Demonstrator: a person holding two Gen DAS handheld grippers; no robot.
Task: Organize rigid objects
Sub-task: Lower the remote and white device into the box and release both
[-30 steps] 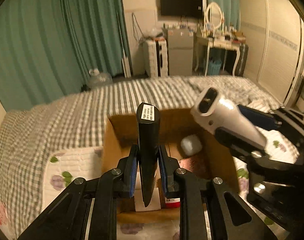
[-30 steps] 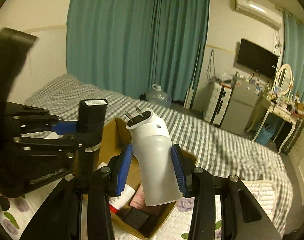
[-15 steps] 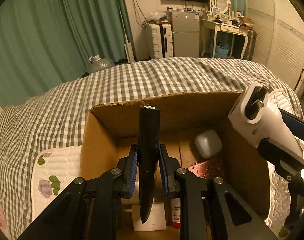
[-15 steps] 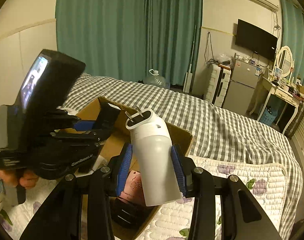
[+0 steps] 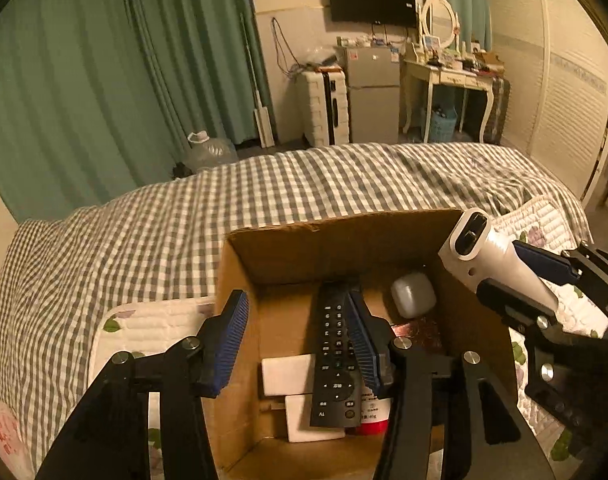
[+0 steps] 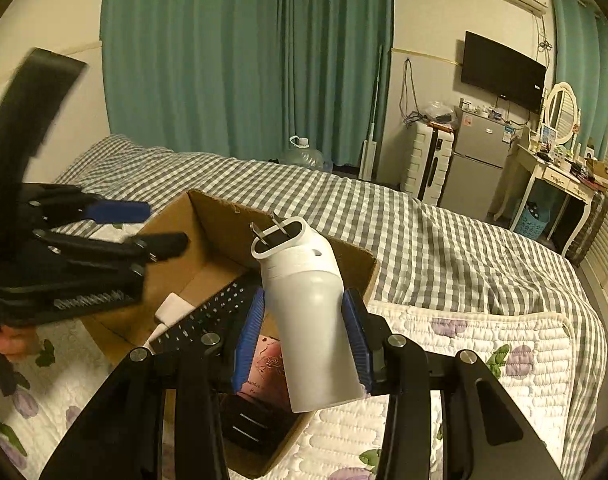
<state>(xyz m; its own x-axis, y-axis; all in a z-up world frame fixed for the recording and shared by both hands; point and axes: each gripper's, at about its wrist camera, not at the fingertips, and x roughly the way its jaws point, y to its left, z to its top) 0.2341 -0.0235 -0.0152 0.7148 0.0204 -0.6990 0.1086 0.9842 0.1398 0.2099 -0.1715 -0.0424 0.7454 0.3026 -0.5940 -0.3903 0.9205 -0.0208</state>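
Note:
A brown cardboard box (image 5: 295,240) sits on the bed; it also shows in the right wrist view (image 6: 219,220). My left gripper (image 5: 295,336) is open above the box. A black remote control (image 5: 334,356) lies inside, leaning against the right finger; it also shows in the right wrist view (image 6: 207,316). My right gripper (image 6: 304,332) is shut on a white device with a two-pin plug (image 6: 308,304), held over the box's right edge. That device shows in the left wrist view (image 5: 492,264) too.
The box also holds white blocks (image 5: 287,372), a white case (image 5: 414,294), a red-capped tube (image 5: 370,416) and a pink packet (image 6: 263,364). A checked blanket (image 5: 143,240) and a floral quilt (image 6: 464,360) cover the bed. A dressing table (image 5: 452,76) stands far behind.
My left gripper opened and let go of the black remote, which now lies in the box. My right gripper still holds the white device near the box's right edge.

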